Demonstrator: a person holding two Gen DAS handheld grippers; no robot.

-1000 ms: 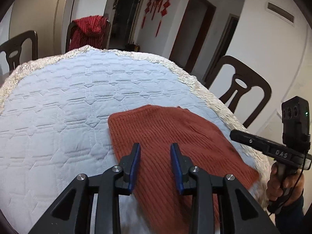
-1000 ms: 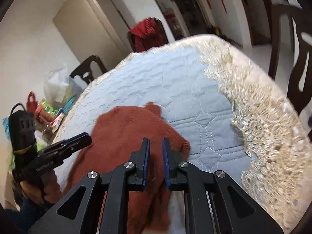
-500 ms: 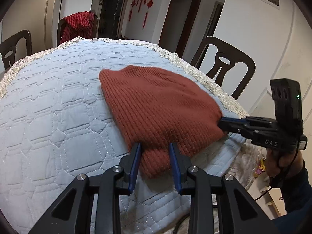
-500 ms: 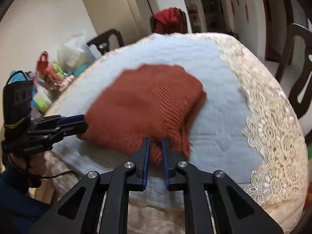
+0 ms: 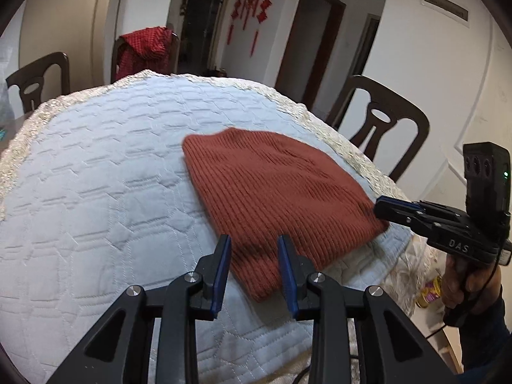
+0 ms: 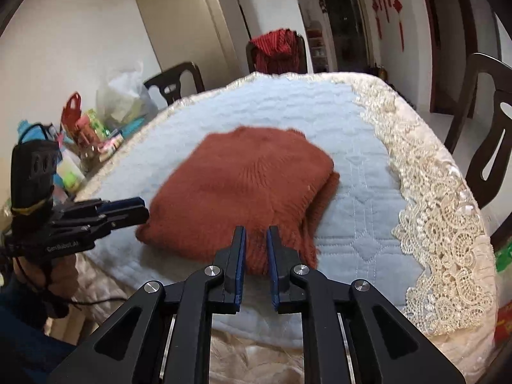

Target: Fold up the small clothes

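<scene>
The rust-red knit garment (image 5: 275,192) lies folded near the table's (image 5: 96,172) front edge. The left gripper (image 5: 254,260) hangs released over its near hem; the right gripper (image 6: 256,252), slightly parted, seems let go too, likely ready to smooth.

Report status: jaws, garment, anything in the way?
Left gripper open at near hem, right gripper open, nothing gripped. Rust knit garment folded flat on quilted tablecloth. Nothing in the way.

Quilted tablecloth (image 5: 96,172), chairs (image 5: 384,121), red jacket (image 5: 144,48), bags (image 6: 121,99).
</scene>
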